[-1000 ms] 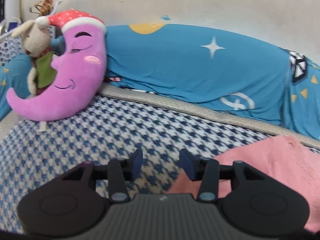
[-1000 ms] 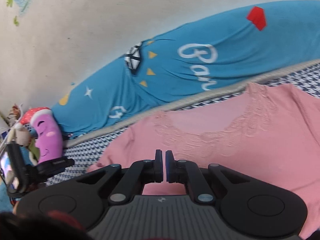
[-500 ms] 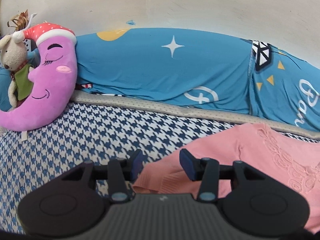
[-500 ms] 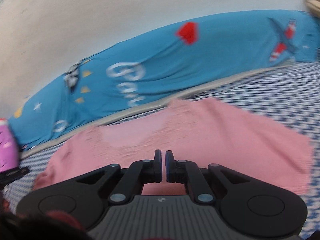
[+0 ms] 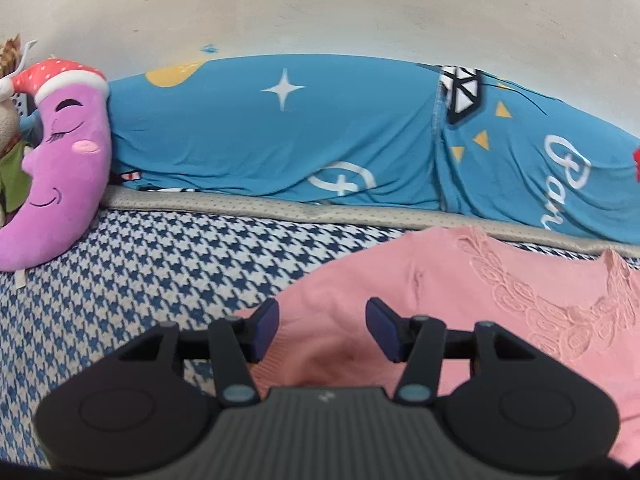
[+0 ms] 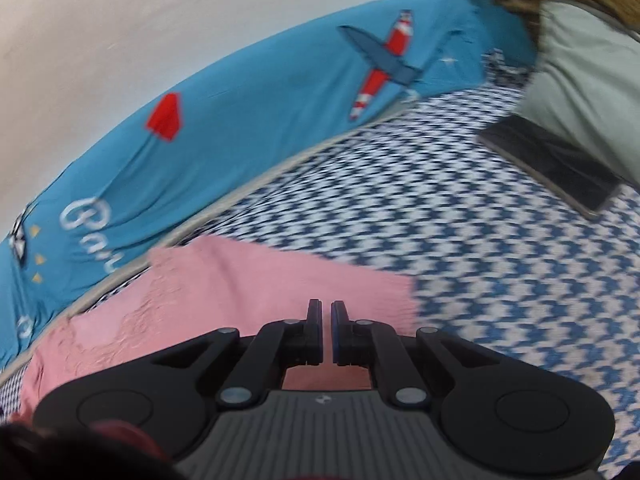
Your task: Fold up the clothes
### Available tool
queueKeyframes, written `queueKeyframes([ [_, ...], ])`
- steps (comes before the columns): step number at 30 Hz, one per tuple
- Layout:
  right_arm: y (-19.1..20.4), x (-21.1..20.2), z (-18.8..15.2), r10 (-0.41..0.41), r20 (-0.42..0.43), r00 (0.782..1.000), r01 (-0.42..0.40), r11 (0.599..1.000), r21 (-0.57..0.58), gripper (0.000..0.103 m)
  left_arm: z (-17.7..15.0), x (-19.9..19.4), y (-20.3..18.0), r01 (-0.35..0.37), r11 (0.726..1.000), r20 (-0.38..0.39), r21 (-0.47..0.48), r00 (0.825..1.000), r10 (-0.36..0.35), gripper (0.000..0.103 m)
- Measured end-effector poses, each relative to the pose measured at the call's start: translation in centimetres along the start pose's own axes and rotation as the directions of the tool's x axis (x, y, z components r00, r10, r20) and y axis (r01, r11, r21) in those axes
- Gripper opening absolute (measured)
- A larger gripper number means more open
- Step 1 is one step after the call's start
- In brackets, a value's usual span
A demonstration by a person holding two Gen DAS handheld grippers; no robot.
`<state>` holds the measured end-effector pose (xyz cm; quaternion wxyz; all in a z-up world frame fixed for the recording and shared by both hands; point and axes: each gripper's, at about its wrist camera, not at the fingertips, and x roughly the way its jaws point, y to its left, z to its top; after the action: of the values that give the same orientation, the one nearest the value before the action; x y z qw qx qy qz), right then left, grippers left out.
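Left gripper (image 5: 322, 330) jaws just opening, empty, over pink knit sweater (image 5: 500, 300); right gripper (image 6: 326, 332) closed, empty.

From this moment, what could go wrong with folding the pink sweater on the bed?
1. The left gripper, whose jaws have just been opening, stands open over a bunched edge of the pink sweater; closing here may pinch several layers and give a crooked fold.
2. The right gripper is shut and holds nothing, so that side of the sweater may drag or stay behind.
3. A dark phone lies on the houndstooth bedcover; a swept sleeve might knock it.
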<state>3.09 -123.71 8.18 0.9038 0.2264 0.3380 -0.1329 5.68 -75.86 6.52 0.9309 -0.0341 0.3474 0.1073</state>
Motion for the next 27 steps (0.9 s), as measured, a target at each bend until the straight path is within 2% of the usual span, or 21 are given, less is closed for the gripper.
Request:
queueKeyframes([
  [3,-1.3,0.1,0.0,-0.021,-0.008,1.000,0.021,0.999,0.037,0.009,-0.2,0.1,-0.7,0.009,1.000,-0.007,0.010,1.000,-0.009,0.050],
  [5,-1.8,0.2,0.0,-0.013,-0.017,1.000,0.014,0.998,0.061,0.015,-0.3,0.1,-1.1,0.013,1.000,-0.009,0.018,1.000,-0.013,0.050],
  [8,-2.2,0.4,-0.1,-0.006,-0.021,1.000,0.007,0.997,0.080,0.019,-0.5,0.2,-1.7,0.018,0.999,-0.012,0.030,1.000,-0.017,0.050],
  [15,-2.7,1.9,-0.4,-0.032,-0.042,0.999,0.037,0.990,0.133,0.021,-1.0,0.3,-2.5,0.022,0.998,-0.022,0.053,1.000,-0.020,0.050],
  [19,-2.6,1.9,-0.1,-0.114,-0.015,0.993,0.115,0.987,0.114,0.021,-1.0,0.5,-2.4,0.022,0.999,-0.028,0.047,0.999,-0.021,0.050],
  [21,-2.6,1.6,0.2,-0.146,0.002,0.989,0.145,0.983,0.113,0.028,-1.0,0.6,-2.3,0.023,0.999,-0.034,0.037,0.999,-0.022,0.050],
  [23,-3.0,1.8,0.1,-0.119,-0.012,0.993,0.119,0.983,0.141,0.039,-1.0,0.7,-2.2,0.023,0.999,-0.037,0.032,0.999,-0.022,0.050],
  [25,-3.4,2.3,-0.1,-0.080,-0.043,0.996,0.086,0.981,0.171,0.040,-1.0,0.7,-2.3,0.023,0.999,-0.041,0.033,0.999,-0.022,0.050],
  [27,-3.3,2.3,-0.4,-0.084,-0.029,0.996,0.088,0.980,0.181,0.040,-1.1,0.7,-2.4,0.023,0.999,-0.041,0.038,0.999,-0.022,0.050],
])
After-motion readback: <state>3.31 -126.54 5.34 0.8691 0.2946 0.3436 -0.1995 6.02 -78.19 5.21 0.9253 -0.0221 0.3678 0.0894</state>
